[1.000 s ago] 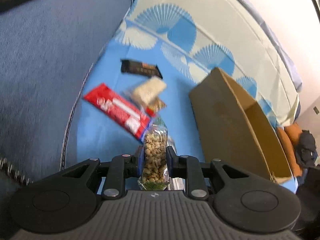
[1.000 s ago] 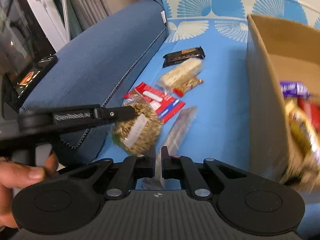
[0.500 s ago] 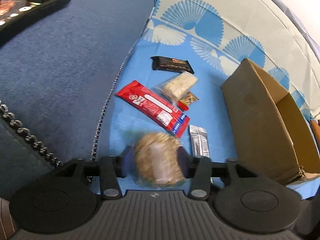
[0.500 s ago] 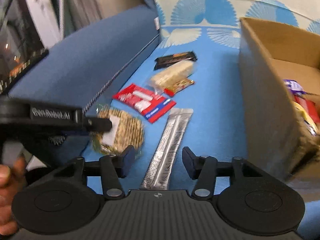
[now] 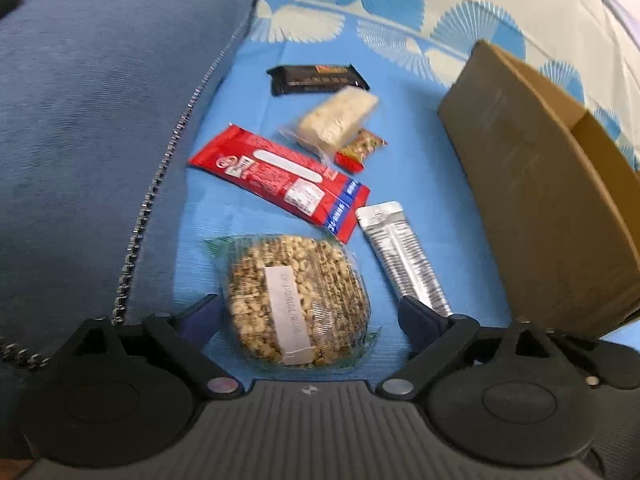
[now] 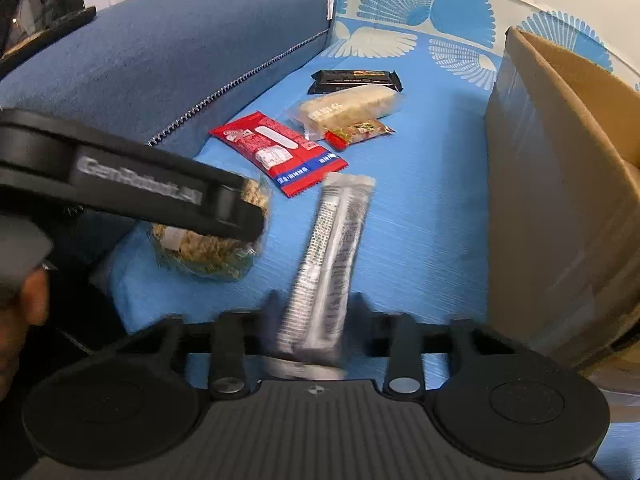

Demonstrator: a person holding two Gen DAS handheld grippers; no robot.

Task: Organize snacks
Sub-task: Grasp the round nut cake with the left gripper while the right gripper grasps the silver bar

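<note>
My left gripper (image 5: 312,312) is open, its jaws wide on either side of a round clear pack of nuts (image 5: 296,300) that lies on the blue sheet. The nut pack also shows in the right wrist view (image 6: 208,252), partly behind the left gripper's arm. My right gripper (image 6: 316,312) has its fingers close on both sides of the near end of a silver stick pack (image 6: 336,256), also seen in the left wrist view (image 5: 400,256); motion blur hides whether they touch. A brown cardboard box (image 5: 552,200) (image 6: 560,184) stands to the right.
On the sheet lie a red wrapper (image 5: 280,176) (image 6: 276,152), a pale bar in clear wrap (image 5: 340,120) (image 6: 348,108), a small red nut bar (image 5: 360,152) (image 6: 356,134) and a black bar (image 5: 316,78) (image 6: 356,80). A dark blue sofa arm (image 5: 92,128) (image 6: 180,56) rises on the left.
My left gripper opened and let the nut pack down flat on the sheet. My right gripper opened, moved over the silver stick pack, and is now narrowing around its near end.
</note>
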